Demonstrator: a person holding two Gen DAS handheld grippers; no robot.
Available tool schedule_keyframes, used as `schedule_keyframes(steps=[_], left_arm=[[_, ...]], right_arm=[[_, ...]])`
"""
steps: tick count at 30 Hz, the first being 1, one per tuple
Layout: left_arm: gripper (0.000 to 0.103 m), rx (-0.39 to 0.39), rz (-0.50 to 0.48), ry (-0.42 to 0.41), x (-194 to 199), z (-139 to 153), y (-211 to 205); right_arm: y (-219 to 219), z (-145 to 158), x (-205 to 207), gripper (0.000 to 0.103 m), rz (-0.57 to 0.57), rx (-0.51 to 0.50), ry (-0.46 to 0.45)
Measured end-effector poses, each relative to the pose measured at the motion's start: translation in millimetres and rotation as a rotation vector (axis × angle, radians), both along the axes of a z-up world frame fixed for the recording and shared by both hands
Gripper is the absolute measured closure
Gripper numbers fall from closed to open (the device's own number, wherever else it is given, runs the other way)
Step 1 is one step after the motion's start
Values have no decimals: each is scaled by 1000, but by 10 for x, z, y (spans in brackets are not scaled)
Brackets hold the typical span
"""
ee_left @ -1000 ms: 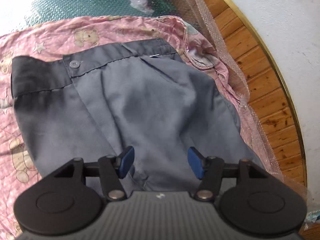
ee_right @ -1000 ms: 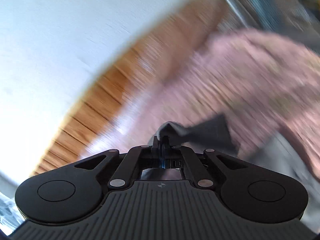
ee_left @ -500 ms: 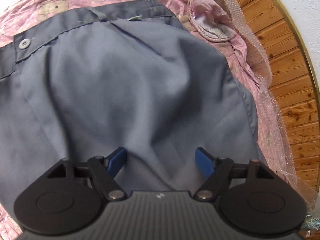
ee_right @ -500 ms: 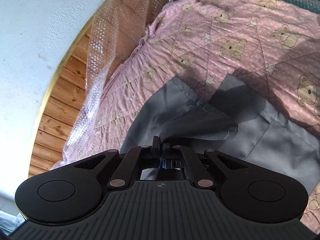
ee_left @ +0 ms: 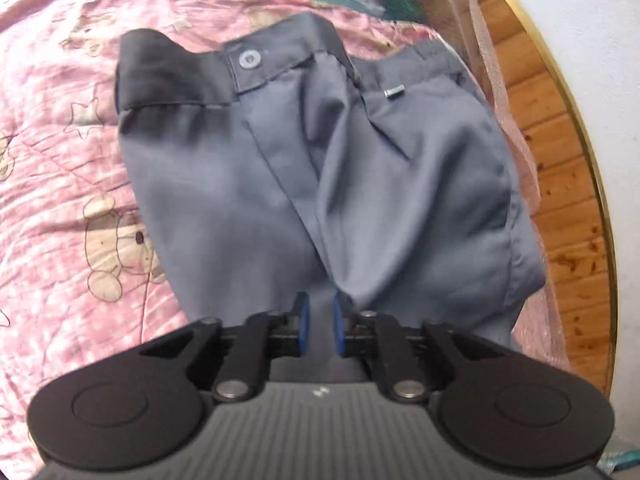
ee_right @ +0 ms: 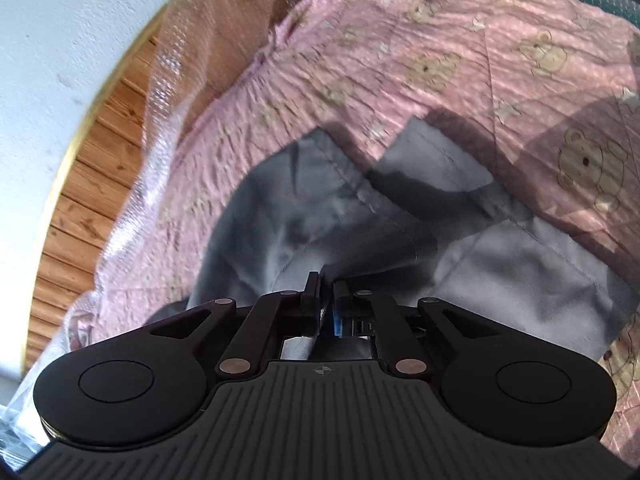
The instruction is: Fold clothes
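The grey trousers (ee_left: pixel 320 184) are spread on the pink bear-print quilt (ee_left: pixel 60 184), waistband and button (ee_left: pixel 249 59) at the far end, so the long axis runs straight away from the left gripper (ee_left: pixel 319 330). That gripper is poised over the near cloth; its jaws have just been opening and stand narrowly apart, and whether cloth is caught cannot be told. The right gripper (ee_right: pixel 326 306), just parting, is seen with grey fabric between its pads, a slim gap showing.
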State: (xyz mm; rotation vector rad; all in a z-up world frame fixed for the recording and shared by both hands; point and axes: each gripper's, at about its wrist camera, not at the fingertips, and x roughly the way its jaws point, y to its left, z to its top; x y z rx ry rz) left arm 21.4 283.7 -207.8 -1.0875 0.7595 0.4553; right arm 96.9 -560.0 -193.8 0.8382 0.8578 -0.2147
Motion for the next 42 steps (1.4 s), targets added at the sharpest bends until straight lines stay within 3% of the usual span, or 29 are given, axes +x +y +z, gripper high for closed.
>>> schedule_keyframes(steps=[2,3,5,7,8,10,11,12,13,15,16,17,20,22,24,26,29,31,32,33,36,39,40,42], left_arm=[[45,53,3,-31,66,155,59],[41,81,-3,-40,106,224,84],[41,102,-14,-6,270,253,159],[41,120,-26,31,440,274,236],[44,127,-50,50,529,247,254],[59,140,-102,88,707,183,285],[89,151,-129,107,789,164,293],[102,163,-141,89,805,208,295],[102,176,-151,65,811,260,297],[102,233,-117,-185,400,602,220],[102,226,-72,-262,107,681,185],[101,172,-40,-229,-114,513,187],[92,-16,19,-71,-485,-70,310],[75,19,49,-63,-489,4,412],[38,63,78,-58,-484,101,511],[29,176,35,-24,-302,292,570],[28,307,-84,41,132,442,586],[35,404,-199,130,505,488,512],[95,440,-263,173,663,495,464],[102,442,-299,119,671,612,439],[101,291,-75,-292,-152,840,734],[93,-5,0,-152,-490,157,1055],[88,-2,6,-121,-560,86,1085],[55,52,45,-46,-619,121,1103]], right_arm=[[-16,-106,-3,85,-13,8,22],[-19,-127,15,81,-18,4,27],[-24,-143,50,64,-34,-10,38],[-45,-80,47,64,-71,-32,30],[-55,-49,45,64,-90,-43,26],[-60,-9,42,63,-96,-55,25],[-52,2,54,63,-88,-63,33],[-46,10,57,63,-84,-74,38],[-41,18,60,64,-81,-84,44],[-29,42,48,68,-77,-94,45],[-16,81,28,74,-81,-110,45],[-12,113,5,75,-82,-125,49],[-5,176,-70,75,-80,-179,68],[-11,190,-117,74,-88,-199,96],[-1,211,-165,68,-105,-199,104],[27,232,-210,59,-127,-189,101],[115,210,-218,58,-136,-176,101],[189,177,-204,57,-135,-169,103],[230,158,-194,56,-134,-171,103],[262,140,-186,56,-129,-172,104],[305,135,-222,56,-135,-175,99],[329,169,-343,54,-144,-180,76],[347,167,-373,54,-136,-186,86],[389,176,-447,54,-127,-197,94]])
